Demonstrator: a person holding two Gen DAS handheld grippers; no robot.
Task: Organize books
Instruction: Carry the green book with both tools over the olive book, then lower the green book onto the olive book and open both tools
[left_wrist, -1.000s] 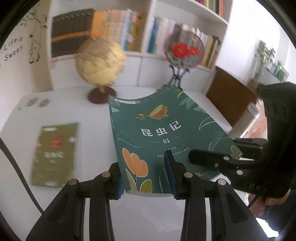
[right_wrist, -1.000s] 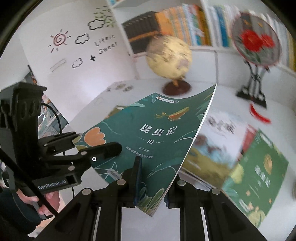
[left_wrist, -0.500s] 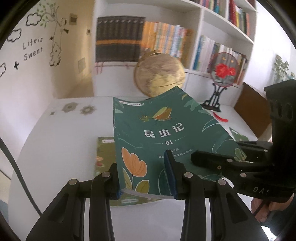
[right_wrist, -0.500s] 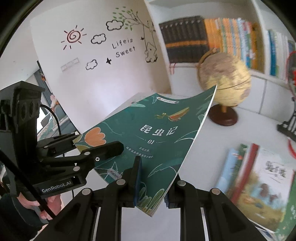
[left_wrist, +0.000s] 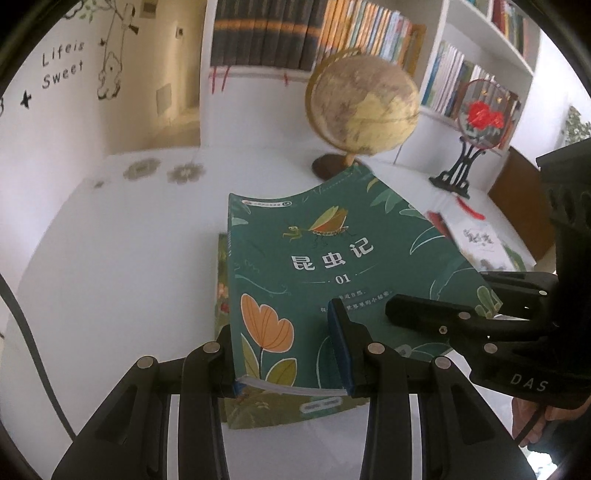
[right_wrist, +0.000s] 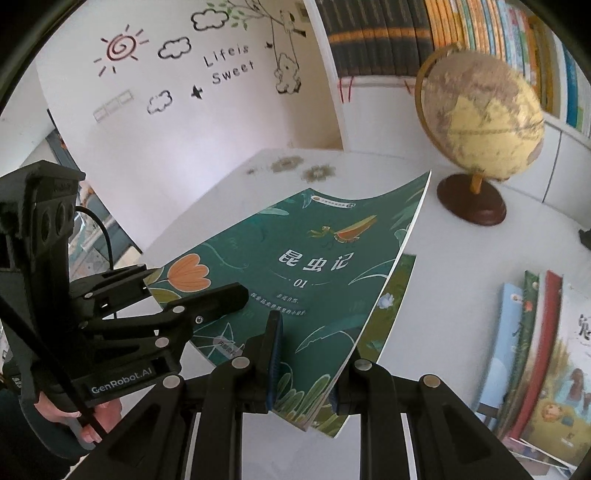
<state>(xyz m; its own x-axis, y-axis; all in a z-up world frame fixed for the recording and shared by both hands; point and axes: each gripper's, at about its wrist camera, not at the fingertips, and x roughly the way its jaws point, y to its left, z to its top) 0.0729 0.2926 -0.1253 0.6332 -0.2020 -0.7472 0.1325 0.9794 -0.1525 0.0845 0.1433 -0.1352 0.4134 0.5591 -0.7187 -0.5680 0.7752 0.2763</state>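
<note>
Green book (left_wrist: 332, 266), clamped by both hand-held grippers

Held book (left_wrist: 332, 266): dk green cover, leaf pattern, orange flower, white title. Globe (left_wrist: 364, 101): tan/yellow, brown base. Table (left_wrist: 122, 258): white.

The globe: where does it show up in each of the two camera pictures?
Left wrist view: the globe is at upper centre-right, behind the held green book.
Right wrist view: the globe is at the upper right, beside the book's far corner.
Shared landmark: the "Life is Sweet" wall lettering.
</note>
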